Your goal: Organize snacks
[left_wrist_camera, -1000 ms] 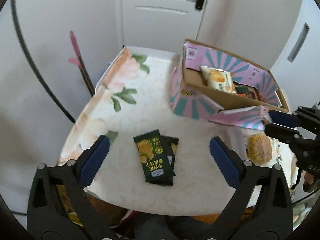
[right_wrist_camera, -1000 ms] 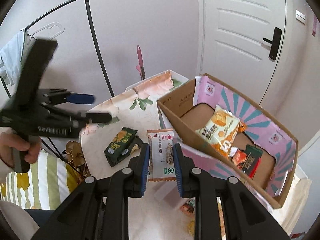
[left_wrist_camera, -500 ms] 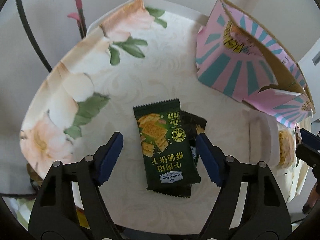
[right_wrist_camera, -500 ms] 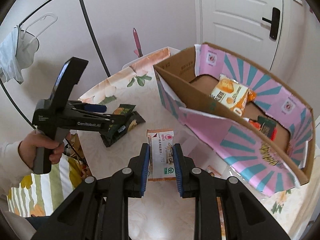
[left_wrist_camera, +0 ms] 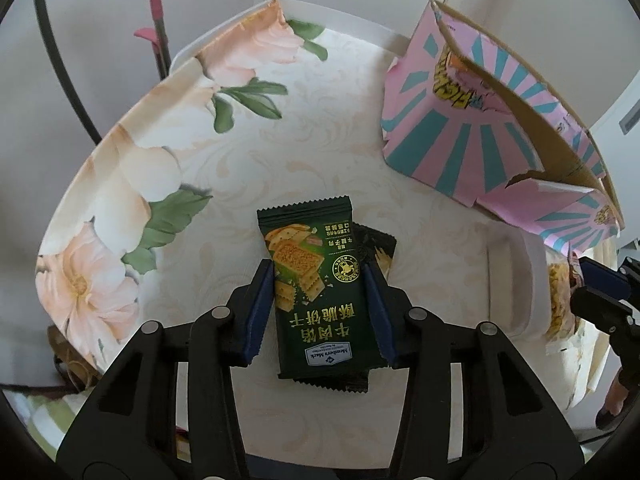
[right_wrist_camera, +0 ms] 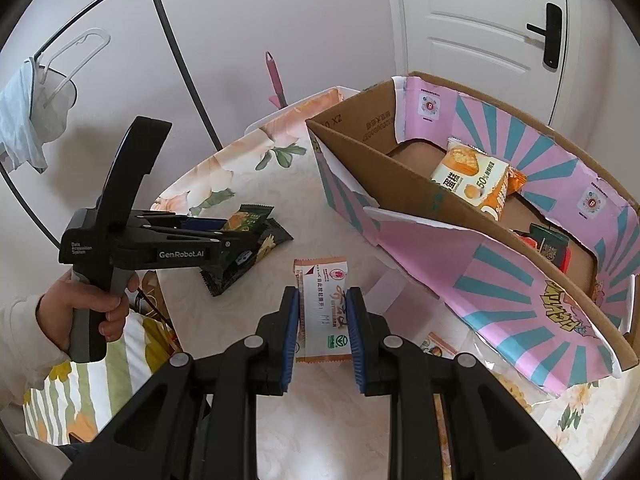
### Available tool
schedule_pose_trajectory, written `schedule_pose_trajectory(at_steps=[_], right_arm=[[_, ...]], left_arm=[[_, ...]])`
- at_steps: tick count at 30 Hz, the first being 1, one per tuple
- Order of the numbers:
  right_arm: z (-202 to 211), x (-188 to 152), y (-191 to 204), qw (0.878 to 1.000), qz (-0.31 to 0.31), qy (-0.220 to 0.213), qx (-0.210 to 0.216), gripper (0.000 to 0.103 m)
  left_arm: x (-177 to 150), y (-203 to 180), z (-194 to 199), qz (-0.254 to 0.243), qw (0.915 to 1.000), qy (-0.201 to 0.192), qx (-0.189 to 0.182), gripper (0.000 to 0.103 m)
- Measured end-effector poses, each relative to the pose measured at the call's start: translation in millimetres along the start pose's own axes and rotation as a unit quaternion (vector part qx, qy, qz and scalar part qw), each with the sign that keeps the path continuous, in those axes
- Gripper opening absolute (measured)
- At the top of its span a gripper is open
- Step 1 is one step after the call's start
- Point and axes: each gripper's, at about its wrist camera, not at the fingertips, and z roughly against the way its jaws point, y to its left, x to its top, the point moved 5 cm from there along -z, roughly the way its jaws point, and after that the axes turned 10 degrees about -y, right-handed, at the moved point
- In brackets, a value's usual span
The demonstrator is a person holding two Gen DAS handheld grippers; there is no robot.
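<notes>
A dark green cracker packet lies on a black packet on the floral table. My left gripper is down over it. The jaws are closing, and both blue pads meet the green packet's long edges. The right wrist view shows the same gripper from the side, gripped by a person's hand. My right gripper is shut on an orange-and-white snack packet just above the table. The pink-and-teal cardboard box stands to its right, with a yellow packet and dark packets inside.
The box fills the table's right side, its torn flap hanging forward. A yellowish snack packet and a white holder lie below the flap. A coat rack pole and a pink-handled tool stand behind the table edge.
My left gripper dropped onto the green packet and its wide jaws narrowed to the packet's edges. My right gripper sank toward the table, still holding the orange-and-white packet.
</notes>
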Motion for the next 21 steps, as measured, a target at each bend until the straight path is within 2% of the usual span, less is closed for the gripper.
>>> schedule_pose_trajectory(at_steps=[4, 11, 17, 21], right_arm=[[5, 4, 1, 1.0, -0.003, -0.006, 0.003, 0.022], [36, 29, 1, 0.999, -0.017, -0.04, 0.006, 0.022], [70, 59, -13, 0.996, -0.026, -0.085, -0.02, 0.022], [84, 77, -31, 0.993, -0.041, -0.101, -0.052, 0.022]], left_arm=[[9, -3, 21, 0.002, 0.9999, -0.013, -0.004, 0.041], [52, -35, 81, -0.028, 0.9975, -0.062, -0.017, 0.041], [100, -79, 112, -0.072, 0.9914, -0.101, -0.043, 0.041], [124, -107, 118, -0.103, 0.9863, -0.11, -0.067, 0.041]])
